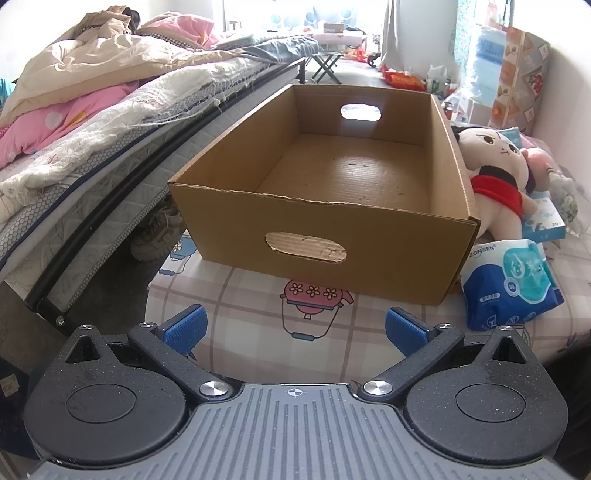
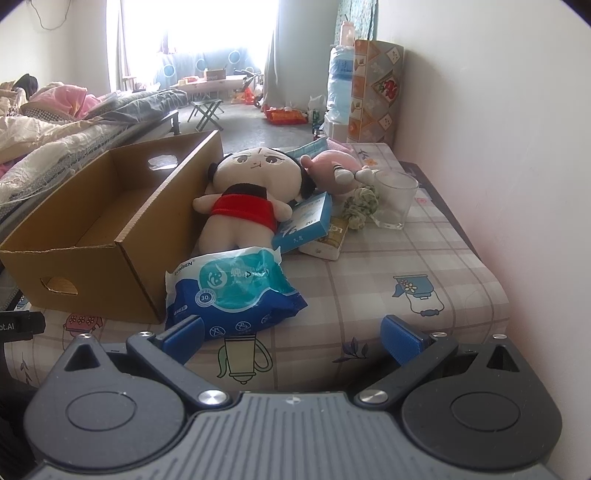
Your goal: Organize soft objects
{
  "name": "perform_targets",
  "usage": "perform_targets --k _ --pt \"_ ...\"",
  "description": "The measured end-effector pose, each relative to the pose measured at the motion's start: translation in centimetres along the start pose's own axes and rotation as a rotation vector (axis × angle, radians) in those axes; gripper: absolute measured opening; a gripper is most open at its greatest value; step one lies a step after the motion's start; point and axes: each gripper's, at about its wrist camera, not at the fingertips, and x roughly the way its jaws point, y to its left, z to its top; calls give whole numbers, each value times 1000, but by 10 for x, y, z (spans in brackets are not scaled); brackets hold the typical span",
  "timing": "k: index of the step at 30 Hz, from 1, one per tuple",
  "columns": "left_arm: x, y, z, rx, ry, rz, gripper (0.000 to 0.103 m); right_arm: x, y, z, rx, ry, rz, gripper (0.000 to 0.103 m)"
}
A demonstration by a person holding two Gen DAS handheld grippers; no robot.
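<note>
A home bedroom, seemingly: rumpled bed (image 1: 110, 122), plush doll (image 2: 247, 192), curtained window (image 2: 218, 29).

An open cardboard box (image 1: 369, 236) sits on the checked cloth of the desk (image 2: 369, 280), empty, with an oval handle hole in each end wall. Just beside its right wall lies a doll (image 2: 247, 192) on its back, cream-skinned with black hair and a red top, its head pointing away and touching the box. Beside the doll's head lies a pink plush toy (image 2: 332, 166), and near it a small green-and-white knotted fabric ball (image 2: 360, 206). In front of the doll's legs a blue and teal pack of wipes (image 2: 232, 291) lies flat, its corner against the box.
</note>
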Motion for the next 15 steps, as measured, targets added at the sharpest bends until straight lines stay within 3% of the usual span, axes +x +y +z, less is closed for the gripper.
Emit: perform_targets --k 15 --pt "1 1 -1 1 7 4 103 0 1 1 0 -1 0 103"
